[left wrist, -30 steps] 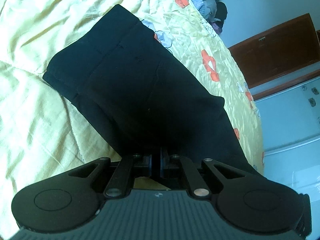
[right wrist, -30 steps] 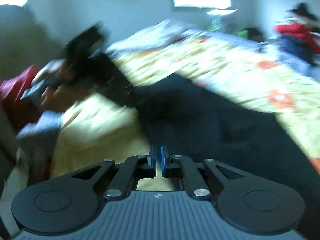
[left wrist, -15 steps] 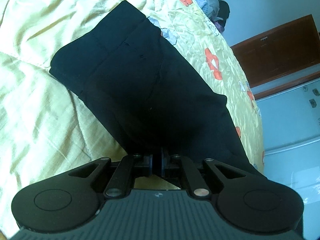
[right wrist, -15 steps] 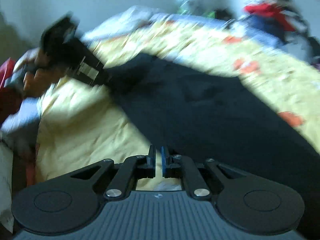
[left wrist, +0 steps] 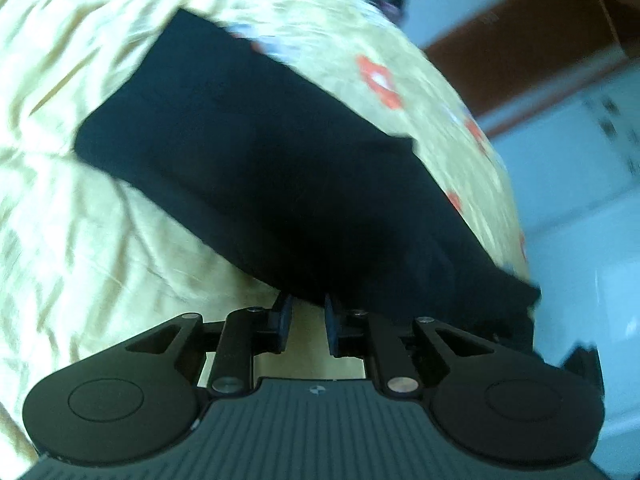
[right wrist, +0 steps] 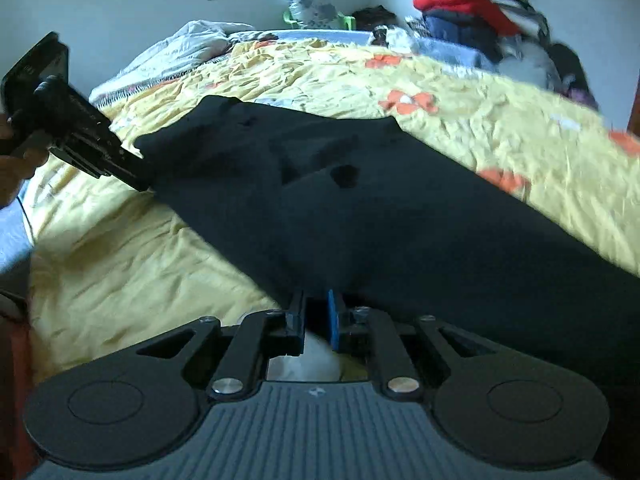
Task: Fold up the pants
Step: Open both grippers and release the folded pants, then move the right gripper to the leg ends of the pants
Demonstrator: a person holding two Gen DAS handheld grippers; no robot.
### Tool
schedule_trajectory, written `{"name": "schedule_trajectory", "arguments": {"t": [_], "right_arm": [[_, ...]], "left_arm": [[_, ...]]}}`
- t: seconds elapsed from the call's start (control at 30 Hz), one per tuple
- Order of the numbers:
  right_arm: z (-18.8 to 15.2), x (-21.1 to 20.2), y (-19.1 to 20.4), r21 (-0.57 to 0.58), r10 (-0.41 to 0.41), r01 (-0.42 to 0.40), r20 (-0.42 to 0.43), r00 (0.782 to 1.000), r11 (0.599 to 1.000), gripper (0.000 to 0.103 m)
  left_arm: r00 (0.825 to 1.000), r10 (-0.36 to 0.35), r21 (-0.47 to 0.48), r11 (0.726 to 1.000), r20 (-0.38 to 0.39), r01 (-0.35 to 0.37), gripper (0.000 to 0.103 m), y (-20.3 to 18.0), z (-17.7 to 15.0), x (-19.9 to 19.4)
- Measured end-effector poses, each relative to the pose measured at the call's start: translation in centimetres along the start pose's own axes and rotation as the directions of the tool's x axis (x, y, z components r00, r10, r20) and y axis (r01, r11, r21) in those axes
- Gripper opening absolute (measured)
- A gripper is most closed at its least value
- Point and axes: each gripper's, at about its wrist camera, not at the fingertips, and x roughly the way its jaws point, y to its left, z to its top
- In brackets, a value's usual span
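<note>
The black pants (left wrist: 280, 168) lie flat in a long band on the yellow flowered bedspread (left wrist: 80, 240). My left gripper (left wrist: 307, 305) is at their near edge. Its jaws are opening, with a clear gap that shows bedspread; the cloth only reaches the fingertips. In the right wrist view the pants (right wrist: 360, 208) run from the left gripper (right wrist: 141, 179) at the far left end across to the right. My right gripper (right wrist: 316, 309) sits at the pants' near edge. Its jaws are opening a little, and dark cloth lies at the tips without being pinched.
A person's hand (right wrist: 12, 160) holds the left gripper at the bed's left side. Piled clothes (right wrist: 472, 8) and a grey blanket (right wrist: 192, 44) sit at the bed's far end. A brown wooden door (left wrist: 540, 28) stands beyond the bed's right edge.
Both grippers' jaws were shut and now stand apart. The left view has drawn back slightly and rolled. The right view has swung along the pants, which now lie spread on the bed.
</note>
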Motion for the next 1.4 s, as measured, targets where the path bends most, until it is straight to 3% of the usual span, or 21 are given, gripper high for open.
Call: {"name": "schedule_trajectory", "arguments": {"t": [0.13,0.17,0.23,0.3,0.33,0.37,0.43,0.5,0.63,0.77,0.83,0.9,0.97,1.0,1.1,1.17,1.2,1.3,1.37,1.4], "right_arm": [[-2.1,-3.0,-1.4,0.126,0.015,-0.027,0.096,0.995,0.992,0.013],[-2.6,-4.1,-1.8,0.17,-0.017,-0.007,0.138,0.99,0.985,0.013],[-3.6,-6.4,-3.3,0.276,-0.109,0.052,0.198,0.974,0.96,0.013],[-4.8,-9.0,-5.7,0.411,-0.259,0.15,0.223,0.94,0.899,0.02],[-5.4,-10.0,-6.7,0.466,-0.316,0.186,0.219,0.923,0.865,0.034],[-6.0,-11.0,-7.9,0.526,-0.379,0.225,0.205,0.903,0.82,0.06],[-7.0,-12.7,-10.1,0.621,-0.487,0.286,0.179,0.855,0.73,0.088],[-7.7,-13.8,-11.9,0.683,-0.54,0.287,0.185,0.821,0.671,0.088],[-8.1,-13.6,-14.9,0.795,-0.52,0.179,0.193,0.832,0.58,0.092],[-8.0,-12.4,-17.9,0.814,-0.485,0.124,0.208,0.849,0.567,0.096],[-8.3,-12.1,-19.7,0.851,-0.463,0.088,0.193,0.865,0.518,0.096],[-8.4,-11.9,-21.3,0.888,-0.415,-0.027,0.242,0.877,0.46,0.096],[-7.7,-12.3,-22.6,0.891,-0.383,-0.149,0.329,0.863,0.429,0.098],[-7.1,-12.4,-23.0,0.882,-0.376,-0.192,0.368,0.85,0.43,0.098],[-4.6,-12.6,-24.6,0.828,-0.353,-0.287,0.484,0.801,0.482,0.1],[-3.4,-12.5,-25.5,0.822,-0.401,-0.258,0.491,0.774,0.507,0.1],[-3.1,-12.4,-25.7,0.834,-0.428,-0.229,0.47,0.772,0.503,0.1],[-3.1,-12.4,-25.5,0.869,-0.508,-0.116,0.383,0.772,0.48,0.1],[-4.5,-13.0,-24.4,0.876,-0.555,-0.083,0.371,0.744,0.474,0.1],[-5.5,-13.3,-24.0,0.881,-0.566,-0.086,0.37,0.737,0.465,0.1]], "left_arm": [[0.998,-0.068,0.192,0.979,0.001,0.066,0.026,-3.6,-0.5,-0.6],[0.996,-0.088,0.227,0.97,0.0,0.085,0.029,-4.5,-0.5,-0.3],[0.992,-0.127,0.274,0.954,0.007,0.12,0.045,-6.2,-0.4,0.7],[0.989,-0.148,0.311,0.941,0.015,0.136,0.051,-7.8,-0.3,2.4],[0.987,-0.158,0.332,0.932,0.021,0.142,0.052,-8.6,-0.2,3.3],[0.986,-0.162,0.347,0.927,0.03,0.141,0.053,-9.4,-0.2,4.4],[0.987,-0.158,0.367,0.92,0.032,0.136,0.054,-10.8,-0.3,6.6],[0.99,-0.143,0.379,0.917,0.016,0.127,0.054,-12.0,-0.4,8.8],[0.996,-0.088,0.387,0.918,-0.009,0.085,0.054,-12.7,-0.9,12.2],[0.996,-0.08,0.412,0.909,0.024,0.063,0.059,-12.9,-1.3,12.7],[0.997,-0.07,0.439,0.897,0.046,0.043,0.061,-13.2,-1.8,12.8],[0.995,-0.056,0.499,0.866,0.079,0.009,0.066,-14.0,-2.8,13.1],[0.991,-0.035,0.584,0.81,0.126,-0.045,0.073,-15.0,-4.4,13.5],[0.988,-0.026,0.628,0.774,0.149,-0.074,0.081,-15.5,-5.3,13.8],[0.966,0.006,0.761,0.615,0.257,-0.206,0.093,-16.6,-8.7,14.9],[0.95,0.005,0.765,0.593,0.311,-0.253,0.094,-16.6,-9.6,14.7],[0.951,0.005,0.763,0.595,0.309,-0.251,0.095,-16.5,-9.4,14.7],[0.967,0.008,0.706,0.682,0.253,-0.19,0.103,-15.4,-7.7,14.9],[0.968,-0.009,0.69,0.703,0.249,-0.171,0.103,-15.2,-7.3,14.7],[0.968,-0.007,0.694,0.699,0.252,-0.176,0.103,-15.2,-7.4,14.7]]}}
